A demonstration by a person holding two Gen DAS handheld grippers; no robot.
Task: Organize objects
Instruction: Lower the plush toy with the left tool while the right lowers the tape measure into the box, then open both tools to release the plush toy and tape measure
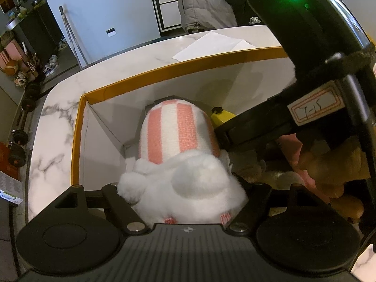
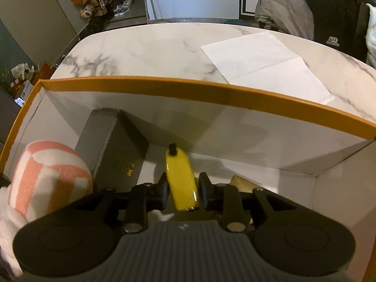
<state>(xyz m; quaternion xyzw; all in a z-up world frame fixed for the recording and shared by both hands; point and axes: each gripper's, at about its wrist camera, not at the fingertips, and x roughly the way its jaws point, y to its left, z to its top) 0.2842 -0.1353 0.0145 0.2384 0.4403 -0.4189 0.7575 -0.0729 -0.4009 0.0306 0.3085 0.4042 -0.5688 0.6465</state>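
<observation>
A white plush toy with a pink-and-white striped body (image 1: 178,145) lies in the orange-rimmed white box (image 1: 164,70). It fills the space between the fingers of my left gripper (image 1: 178,183), whose jaws stand wide apart and do not squeeze it. In the right wrist view, a small glossy yellow object with a black tip (image 2: 182,178) stands tilted between the fingers of my right gripper (image 2: 183,188). Those pads sit just off its sides. The plush (image 2: 47,171) shows at the left of the box (image 2: 188,84).
A dark grey box (image 2: 112,145) leans on the box's far wall beside the plush. Brown plush toys (image 1: 333,171) fill the box's right part. The other tool's black housing (image 1: 317,47) looms at upper right. A white paper sheet (image 2: 265,63) lies on the marble table (image 2: 141,47); jackets (image 2: 293,4) hang beyond it.
</observation>
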